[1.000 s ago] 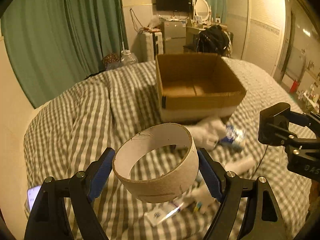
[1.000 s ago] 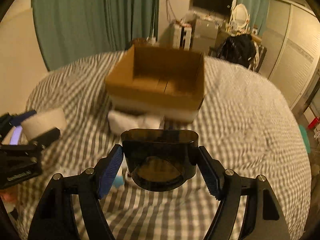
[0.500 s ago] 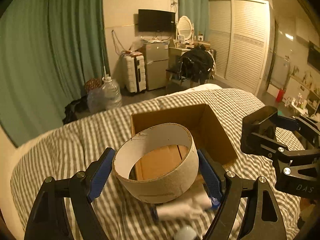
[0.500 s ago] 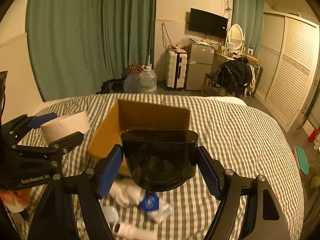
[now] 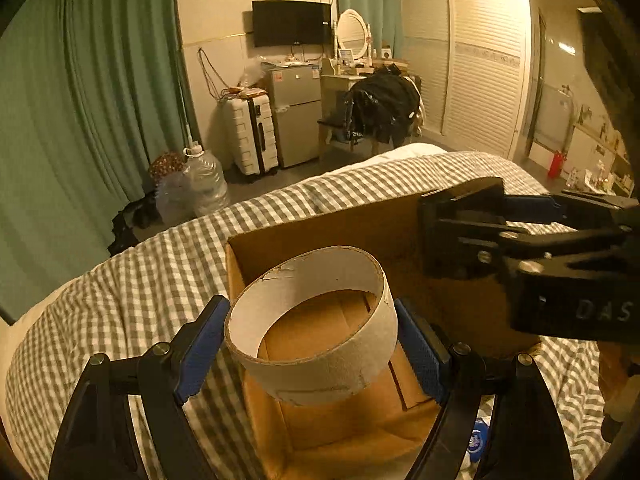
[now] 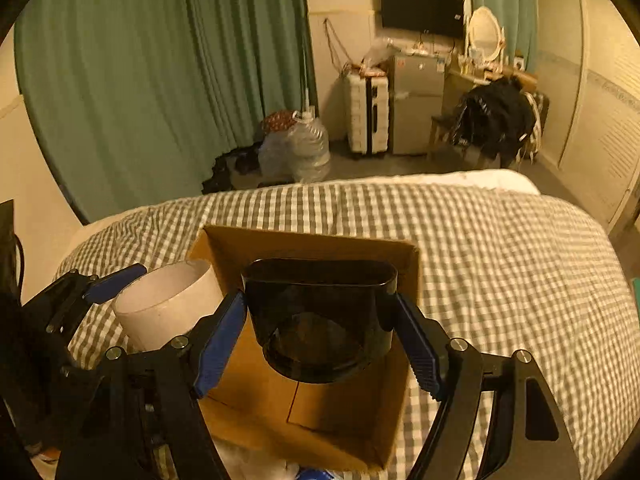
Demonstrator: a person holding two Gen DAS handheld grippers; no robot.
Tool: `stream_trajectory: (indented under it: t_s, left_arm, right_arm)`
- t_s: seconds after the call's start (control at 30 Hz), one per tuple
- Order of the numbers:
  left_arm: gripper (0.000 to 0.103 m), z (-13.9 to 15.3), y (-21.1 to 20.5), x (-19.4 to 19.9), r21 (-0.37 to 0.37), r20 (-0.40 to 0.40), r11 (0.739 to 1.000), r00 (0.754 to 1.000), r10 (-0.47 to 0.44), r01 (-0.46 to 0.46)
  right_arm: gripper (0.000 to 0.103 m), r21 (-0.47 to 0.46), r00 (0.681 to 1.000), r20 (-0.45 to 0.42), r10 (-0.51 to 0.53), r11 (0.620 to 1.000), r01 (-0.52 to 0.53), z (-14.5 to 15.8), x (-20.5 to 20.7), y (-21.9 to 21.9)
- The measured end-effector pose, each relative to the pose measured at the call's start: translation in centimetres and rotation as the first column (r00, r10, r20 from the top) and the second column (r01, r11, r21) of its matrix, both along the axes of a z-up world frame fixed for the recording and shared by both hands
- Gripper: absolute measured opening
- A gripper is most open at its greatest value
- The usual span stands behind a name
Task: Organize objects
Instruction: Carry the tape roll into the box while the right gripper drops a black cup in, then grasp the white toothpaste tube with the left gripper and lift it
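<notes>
Left gripper (image 5: 312, 344) clamped on a white cardboard ring (image 5: 316, 344), held over the open cardboard box (image 5: 340, 432) on the checked bed (image 5: 160, 264). Right gripper (image 6: 320, 332) gripping a dark plastic holder (image 6: 320, 312) above the same box, jaws pressed to its sides.

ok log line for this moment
left tool: holds cardboard ring | right tool: holds black container | both over open cardboard box on bed

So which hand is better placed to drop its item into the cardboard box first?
Probably the right. Its tool holds the dark plastic container squarely over the middle of the cardboard box. The left tool holds the cardboard ring nearer the box's left wall, so its drop looks less centred.
</notes>
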State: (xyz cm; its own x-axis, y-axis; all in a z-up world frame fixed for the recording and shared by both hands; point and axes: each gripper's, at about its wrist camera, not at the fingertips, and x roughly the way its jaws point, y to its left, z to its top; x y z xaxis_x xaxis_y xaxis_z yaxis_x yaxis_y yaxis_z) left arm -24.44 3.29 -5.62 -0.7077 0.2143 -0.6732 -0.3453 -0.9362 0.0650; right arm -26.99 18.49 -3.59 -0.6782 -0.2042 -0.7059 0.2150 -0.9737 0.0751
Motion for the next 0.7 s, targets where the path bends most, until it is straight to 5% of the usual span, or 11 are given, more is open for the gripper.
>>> stream_trajectory:
  t_s: [0.37, 0.47, 0.7]
  left_arm:
    - [0.087, -2.1, 1.0, -0.6, 0.018, 0.047, 0.999, 0.998, -0.037, 0.036]
    - [0.099, -1.5, 0.8, 0.4, -0.004, 0.034, 1.000, 0.999, -0.023, 0.024]
    - [0.100, 2.4, -1.0, 2.8, 0.010, 0.035, 0.999, 0.999, 0.037, -0.038]
  right_arm:
    - [0.078, -0.014, 0.999, 0.010, -0.033, 0.999, 0.033, -3.6, -1.2, -0.3]
    - [0.092, -0.050, 0.998, -0.003, -0.058, 0.997, 0.058, -2.7, -0.4, 0.3]
    - [0.092, -0.048, 0.992, -0.047, -0.113, 0.993, 0.111, 2.3, 3.3, 1.8]
